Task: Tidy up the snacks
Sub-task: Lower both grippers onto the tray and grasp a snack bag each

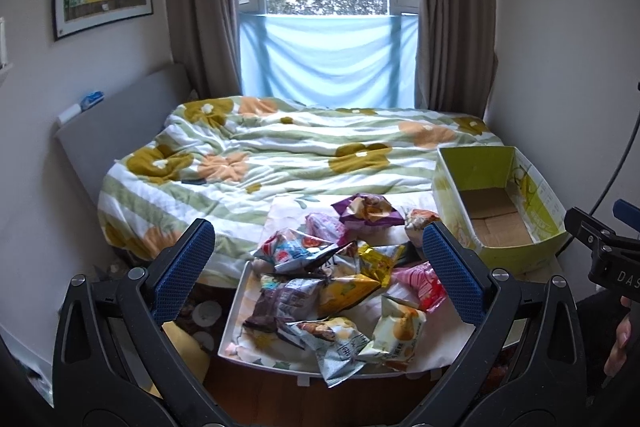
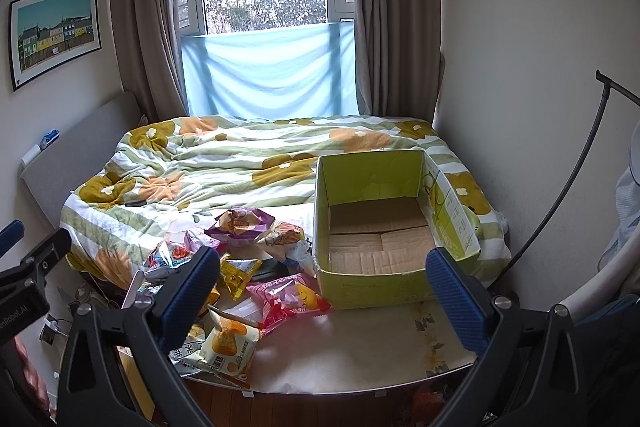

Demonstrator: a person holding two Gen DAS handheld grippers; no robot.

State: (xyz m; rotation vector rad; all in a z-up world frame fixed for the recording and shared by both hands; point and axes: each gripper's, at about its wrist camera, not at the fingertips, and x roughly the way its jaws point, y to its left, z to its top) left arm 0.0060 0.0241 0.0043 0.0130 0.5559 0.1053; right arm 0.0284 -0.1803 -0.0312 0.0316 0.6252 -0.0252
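Both grippers, left gripper [image 1: 318, 267] and right gripper [image 2: 322, 297], are held released and empty: snack packets [image 1: 340, 291] lie heaped beside the empty cardboard box [image 2: 376, 267], evidently awaiting sorting.

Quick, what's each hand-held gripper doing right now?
Left hand-held gripper: open, holding nothing.
Right hand-held gripper: open, holding nothing.

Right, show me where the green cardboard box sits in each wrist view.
Left wrist view: green cardboard box at right edge, on the bed, beyond the right finger.
Right wrist view: it sits centre-right, open and empty, between the fingers.
Shared landmark: pink snack bag lies just left of it.
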